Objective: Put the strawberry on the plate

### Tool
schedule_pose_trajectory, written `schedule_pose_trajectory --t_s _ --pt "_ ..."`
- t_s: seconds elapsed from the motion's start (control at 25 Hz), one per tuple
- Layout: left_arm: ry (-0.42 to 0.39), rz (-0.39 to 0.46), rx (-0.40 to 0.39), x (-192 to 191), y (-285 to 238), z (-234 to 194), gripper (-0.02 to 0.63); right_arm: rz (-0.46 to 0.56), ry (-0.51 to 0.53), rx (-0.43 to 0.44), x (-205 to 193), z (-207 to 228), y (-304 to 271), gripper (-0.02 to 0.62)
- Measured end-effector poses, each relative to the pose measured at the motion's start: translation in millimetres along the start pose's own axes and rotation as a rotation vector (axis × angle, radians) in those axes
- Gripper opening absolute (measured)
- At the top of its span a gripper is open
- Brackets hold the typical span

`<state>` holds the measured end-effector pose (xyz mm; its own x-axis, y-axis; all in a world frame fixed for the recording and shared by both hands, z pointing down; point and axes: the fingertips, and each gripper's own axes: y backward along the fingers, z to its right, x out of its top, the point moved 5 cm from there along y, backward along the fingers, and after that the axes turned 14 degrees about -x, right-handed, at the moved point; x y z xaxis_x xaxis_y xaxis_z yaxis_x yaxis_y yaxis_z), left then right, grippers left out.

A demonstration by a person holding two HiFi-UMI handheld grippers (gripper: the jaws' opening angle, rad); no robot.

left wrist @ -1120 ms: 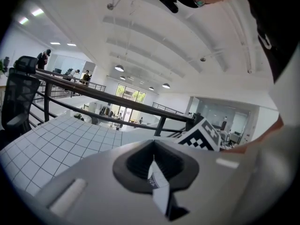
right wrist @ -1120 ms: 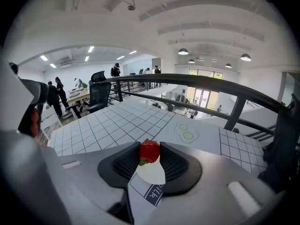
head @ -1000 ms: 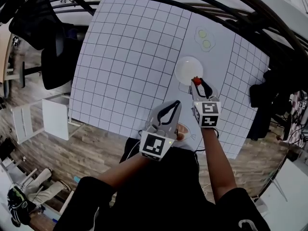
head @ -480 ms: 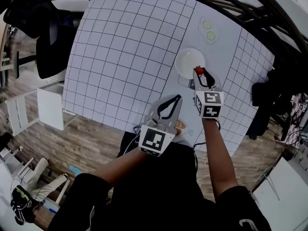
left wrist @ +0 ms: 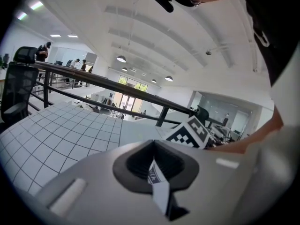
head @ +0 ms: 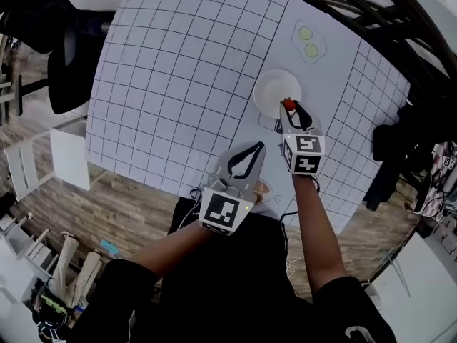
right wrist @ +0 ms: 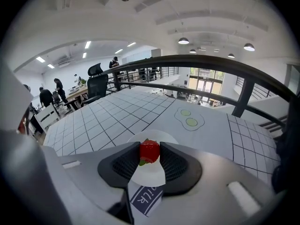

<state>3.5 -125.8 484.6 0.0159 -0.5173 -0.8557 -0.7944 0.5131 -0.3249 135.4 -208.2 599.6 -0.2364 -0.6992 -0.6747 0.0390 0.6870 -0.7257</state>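
A red strawberry point(head: 288, 105) point(right wrist: 149, 150) is pinched between the fingertips of my right gripper point(head: 289, 108) point(right wrist: 149, 153), which is shut on it. The berry hangs over the near rim of a round white plate point(head: 273, 88) point(right wrist: 165, 136) on the pale strip of the table. In the right gripper view the plate shows just beyond and under the jaws. My left gripper point(head: 261, 146) point(left wrist: 152, 142) is nearer to me and to the left of the plate, its jaws shut with nothing in them.
A fried-egg picture point(head: 308, 41) point(right wrist: 187, 117) lies beyond the plate. A black-lined grid mat point(head: 178, 77) covers the table's left part, and a black railing point(right wrist: 211, 64) runs along the far side. A small brownish dish point(head: 263, 189) sits at the near edge.
My right gripper has sunk toward the plate with the strawberry still in it. The left gripper has dropped a little too. Both sets of jaws are as before.
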Motion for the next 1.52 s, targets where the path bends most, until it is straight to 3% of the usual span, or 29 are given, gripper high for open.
schedule_pose_trajectory --t_s 0.24,0.4,0.88,1.08,1.52 --pt "-0.048 -0.041 -0.021 -7.1 -9.2 1.4 0.009 -0.023 -0.011 0.000 -3.4 -2.9 -18.2 0.130" --pt "0.006 -0.008 -0.011 -7.6 -12.5 1.5 0.009 -0.027 0.011 0.008 -5.6 -6.9 -26.9 0.130" --pt "0.029 -0.015 0.000 -12.8 -14.0 -3.5 0.009 -0.068 0.031 0.003 -15.3 -5.1 -50.2 0.132" --pt "0.077 -0.010 0.041 -14.9 -9.9 -10.1 0.009 -0.091 0.035 0.011 -20.5 -9.0 -56.1 0.131" --pt "0.080 -0.017 0.056 -22.6 -7.4 -15.1 0.009 -0.112 0.046 0.014 -25.1 -11.9 -67.7 0.132"
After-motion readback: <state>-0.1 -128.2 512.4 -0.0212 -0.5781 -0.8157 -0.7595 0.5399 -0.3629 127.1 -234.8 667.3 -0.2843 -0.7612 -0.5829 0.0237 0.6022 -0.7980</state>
